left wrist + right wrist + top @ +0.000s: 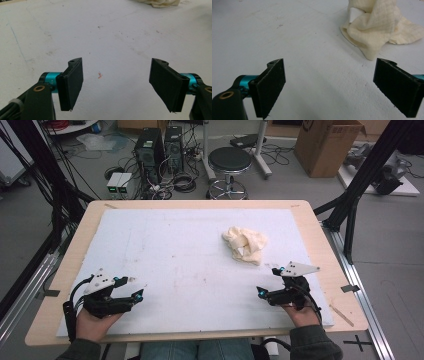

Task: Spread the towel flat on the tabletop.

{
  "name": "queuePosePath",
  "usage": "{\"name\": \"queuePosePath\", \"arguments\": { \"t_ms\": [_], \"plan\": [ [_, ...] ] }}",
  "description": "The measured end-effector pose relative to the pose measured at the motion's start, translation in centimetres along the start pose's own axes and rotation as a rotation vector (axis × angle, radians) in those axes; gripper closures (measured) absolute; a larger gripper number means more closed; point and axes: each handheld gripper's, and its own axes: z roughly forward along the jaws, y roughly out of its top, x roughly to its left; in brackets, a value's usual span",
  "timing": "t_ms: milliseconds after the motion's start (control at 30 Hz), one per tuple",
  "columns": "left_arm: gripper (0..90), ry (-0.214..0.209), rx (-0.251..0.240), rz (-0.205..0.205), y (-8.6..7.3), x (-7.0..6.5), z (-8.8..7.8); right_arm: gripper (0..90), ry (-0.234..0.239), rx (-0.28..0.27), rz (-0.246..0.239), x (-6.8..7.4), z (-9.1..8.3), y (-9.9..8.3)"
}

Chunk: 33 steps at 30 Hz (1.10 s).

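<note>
A: Both are idling open-jawed, left gripper (131,287) and right gripper (268,281), at the white foam worktop's (165,255) near edge.

B: That crumpled cream waffle-weave cloth (245,245) is lying right of centre; I'd be pinching an outer corner, not the bunched-up middle.

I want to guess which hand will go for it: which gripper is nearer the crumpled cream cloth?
Right. The right gripper sits just on the person's side of the crumpled cream cloth, jaws open. The left gripper rests across the white board, far to the cloth's left, also open.
</note>
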Motion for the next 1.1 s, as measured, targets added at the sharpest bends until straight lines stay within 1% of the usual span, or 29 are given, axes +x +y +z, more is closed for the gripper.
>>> {"name": "queuePosePath", "arguments": {
  "t_ms": [33,67,133,167,233,300,367,400,500,533,600,633,667,700,767,800,867,900,933,1000,1067,1100],
  "plan": [
    [27.9,-0.001,-0.001,0.0,0.0,0.0,0.0,10.0,0.007,0.003,0.005,0.0,0.0,0.1],
    [27.9,0.0,0.0,0.003,0.0,0.0,0.0,10.0,0.017,0.003,-0.001,-0.1,0.1,0.5],
    [27.8,0.001,-0.004,-0.003,0.0,0.0,0.0,10.0,0.018,0.001,-0.002,-0.2,0.2,0.6],
    [27.9,0.001,-0.003,-0.001,0.0,0.1,0.0,10.0,0.024,0.007,-0.007,-0.5,0.3,1.2],
    [27.8,-0.001,-0.003,-0.001,0.1,0.1,0.0,10.0,0.026,0.012,-0.007,-0.7,0.4,1.5],
    [27.8,-0.002,-0.003,0.003,0.2,0.1,0.1,10.0,0.031,0.01,0.001,-1.3,0.6,2.3],
    [27.9,0.0,-0.01,-0.002,0.3,0.1,0.2,10.0,0.036,0.01,0.0,-1.5,0.7,2.5],
    [27.8,-0.003,-0.01,-0.001,0.3,0.1,0.2,10.0,0.037,0.024,0.005,-2.1,1.0,3.2],
    [27.8,-0.001,-0.012,0.0,0.3,0.1,0.1,10.0,0.04,0.023,0.009,-2.6,1.2,3.9],
    [27.8,-0.001,-0.012,0.0,0.3,0.1,0.1,10.0,0.038,0.019,0.02,-3.2,1.3,4.7],
    [27.9,0.002,-0.011,-0.004,0.2,0.2,0.1,10.0,0.039,0.023,0.023,-3.4,1.3,5.0],
    [27.8,0.002,-0.01,-0.003,0.2,0.2,0.1,10.0,0.034,0.03,0.025,-4.0,1.6,5.9],
    [27.8,0.001,-0.011,-0.004,0.2,0.2,0.1,10.0,0.034,0.03,0.025,-4.0,1.6,5.9],
    [27.9,0.004,-0.01,-0.005,0.2,0.2,0.1,10.0,0.026,0.039,0.019,-4.4,1.8,6.8],
    [27.9,0.007,-0.013,-0.007,0.2,0.2,0.0,10.0,0.024,0.037,0.014,-4.6,1.9,7.1],
    [27.9,0.01,-0.014,-0.005,0.2,0.3,0.0,10.0,0.02,0.039,0.019,-4.7,2.0,7.5],
    [27.8,0.008,-0.016,-0.009,0.3,0.3,0.0,10.1,0.02,0.054,0.015,-5.0,2.3,8.4],
    [27.8,0.008,-0.017,-0.007,0.3,0.3,0.0,10.4,0.014,0.051,0.009,-5.2,2.7,9.4],
    [27.8,0.008,-0.017,-0.008,0.3,0.3,0.0,10.5,0.015,0.052,0.007,-5.4,2.9,9.7],
    [27.8,0.008,-0.017,-0.009,0.3,0.3,0.1,10.5,0.013,0.054,0.01,-5.4,3.0,10.0],
    [27.8,0.004,-0.017,-0.008,0.3,0.3,0.1,11.0,0.005,0.06,0.014,-5.7,3.6,10.7],
    [27.8,0.005,-0.016,-0.005,0.3,0.4,0.1,13.7,0.003,0.065,0.014,-5.9,3.9,10.9]
  ]
}}
